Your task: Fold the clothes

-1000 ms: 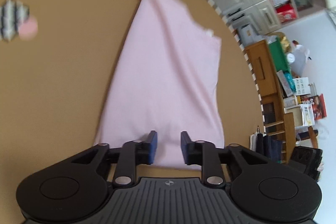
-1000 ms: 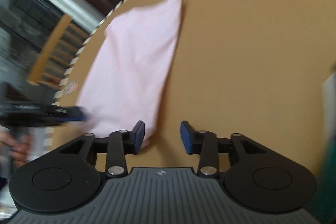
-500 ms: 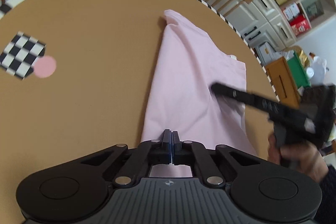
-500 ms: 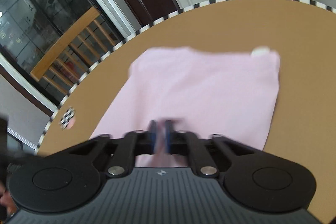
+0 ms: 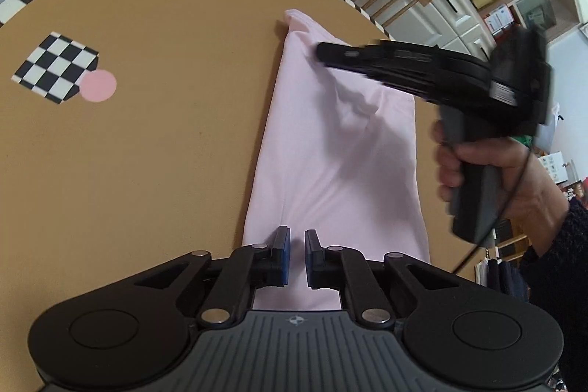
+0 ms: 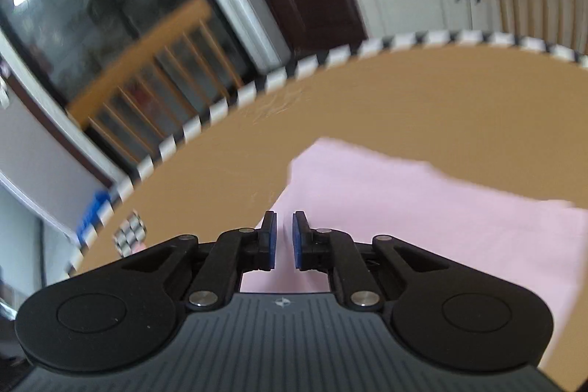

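On brown table [image 5: 147,153], pink garment [image 5: 330,179], left gripper [image 5: 297,254] and right gripper [image 6: 283,241] slightly parted, no legible writing.

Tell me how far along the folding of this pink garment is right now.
Done: the pink garment already lies on the round table as a long narrow strip, so its sides look folded in. In hand: nothing; the left gripper sits at the near end with its jaws slightly apart, and the right gripper hangs over the far part, also slightly apart. Left: probably folding the strip end to end.
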The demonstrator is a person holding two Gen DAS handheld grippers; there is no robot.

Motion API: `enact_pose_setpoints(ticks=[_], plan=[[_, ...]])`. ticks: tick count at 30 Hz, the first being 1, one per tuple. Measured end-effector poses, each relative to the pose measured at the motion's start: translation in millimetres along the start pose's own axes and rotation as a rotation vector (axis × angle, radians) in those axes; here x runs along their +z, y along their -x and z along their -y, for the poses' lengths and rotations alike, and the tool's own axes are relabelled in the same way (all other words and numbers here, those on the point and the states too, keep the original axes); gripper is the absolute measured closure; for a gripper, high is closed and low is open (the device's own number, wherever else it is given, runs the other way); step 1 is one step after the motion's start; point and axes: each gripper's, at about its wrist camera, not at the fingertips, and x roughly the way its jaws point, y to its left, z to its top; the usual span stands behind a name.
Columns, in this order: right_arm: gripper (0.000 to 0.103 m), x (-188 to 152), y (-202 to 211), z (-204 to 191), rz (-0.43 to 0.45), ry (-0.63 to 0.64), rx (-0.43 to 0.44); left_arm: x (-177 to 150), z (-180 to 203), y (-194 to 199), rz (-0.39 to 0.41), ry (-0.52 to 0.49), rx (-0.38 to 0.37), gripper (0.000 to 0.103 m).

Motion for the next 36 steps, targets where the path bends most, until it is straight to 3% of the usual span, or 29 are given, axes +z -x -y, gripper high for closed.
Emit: enact_pose_setpoints(ticks=[2,3,4,5,6,8,10,14,18,22,28,33,36], plan=[[0.103,1.2,-8.0,1.1,0.045,-0.042,-0.080,-2.4,-0.8,1.4,-0.002,-0.005,0.018,0.100],[0.101,0.7,-3.9,5.5,0.086,-0.091,-0.110,-4.5,-1.4,2.6,0.001,-0.006,0.024,0.100],[0.086,2.4,-0.5,10.0,0.121,-0.133,-0.192,-7.2,-1.2,4.8,0.004,-0.005,0.030,0.100],[0.089,3.2,5.1,14.4,0.156,-0.169,-0.256,-10.5,0.3,7.2,0.007,-0.013,0.039,0.100],[0.085,1.9,15.6,18.7,0.189,-0.194,-0.277,-13.7,1.8,9.7,0.010,-0.021,0.049,0.100],[0.079,-5.3,45.5,23.3,0.238,-0.236,-0.246,-21.4,2.8,12.3,0.008,-0.036,0.056,0.100],[0.060,-23.3,80.7,11.3,0.267,-0.210,-0.231,-28.8,2.8,13.8,0.005,-0.044,0.056,0.100],[0.061,-88.2,133.1,-25.1,0.223,-0.176,-0.269,-34.9,1.3,17.7,0.000,0.001,0.063,0.100],[0.061,-132.6,147.4,-77.3,0.200,-0.151,-0.334,-37.4,14.4,18.7,0.001,-0.064,0.124,0.100],[0.061,-147.8,137.7,-92.2,0.200,-0.131,-0.385,-41.0,31.3,19.0,-0.004,-0.147,0.184,0.100],[0.061,-170.5,123.3,-114.7,0.200,-0.102,-0.461,-39.3,30.8,24.1,-0.042,-0.171,0.186,0.100],[0.059,-188.1,112.4,-132.8,0.205,-0.091,-0.526,-26.9,25.3,17.9,-0.087,-0.220,0.137,0.100],[0.055,-185.1,115.8,-138.3,0.264,-0.211,-0.572,-11.6,14.6,13.0,-0.149,-0.220,0.067,0.100]])
